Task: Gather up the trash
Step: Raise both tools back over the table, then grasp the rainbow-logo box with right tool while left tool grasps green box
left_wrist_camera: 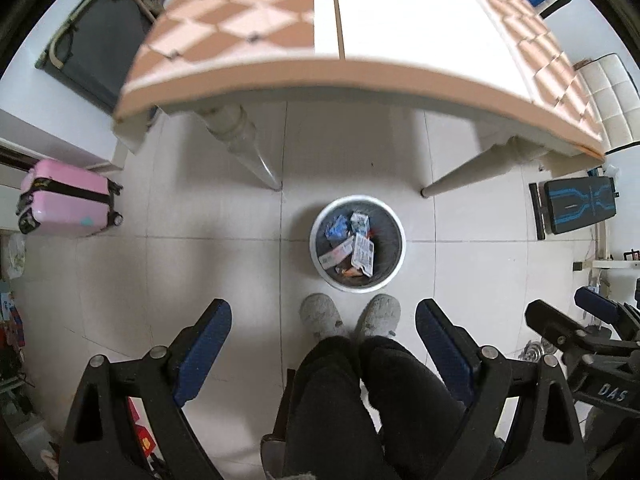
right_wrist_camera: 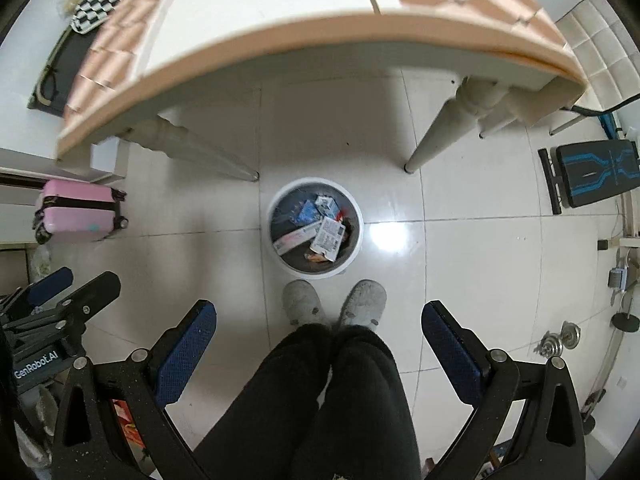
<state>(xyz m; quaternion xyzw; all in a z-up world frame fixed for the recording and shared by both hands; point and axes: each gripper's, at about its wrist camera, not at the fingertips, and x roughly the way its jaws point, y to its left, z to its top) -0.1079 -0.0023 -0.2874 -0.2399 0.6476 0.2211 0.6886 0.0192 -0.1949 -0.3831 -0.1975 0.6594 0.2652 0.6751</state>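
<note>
A round white trash bin (left_wrist_camera: 394, 258) stands on the tiled floor below the table's near edge, just ahead of the person's slippered feet. It holds several cartons and wrappers (left_wrist_camera: 362, 250). It also shows in the right wrist view (right_wrist_camera: 358, 240), with the trash (right_wrist_camera: 328, 236) inside. My left gripper (left_wrist_camera: 323, 312) is open and empty, held high above the floor and pointing down. My right gripper (right_wrist_camera: 319, 314) is open and empty too, beside it. The right gripper shows at the right edge of the left wrist view (left_wrist_camera: 576, 312).
A table with an orange checkered top (left_wrist_camera: 240, 20) and white legs (left_wrist_camera: 248, 148) overhangs the floor above the bin. A pink suitcase (left_wrist_camera: 68, 204) lies at the left. A black and blue bench (left_wrist_camera: 576, 208) stands at the right. Dumbbell weights (right_wrist_camera: 560, 338) lie at the lower right.
</note>
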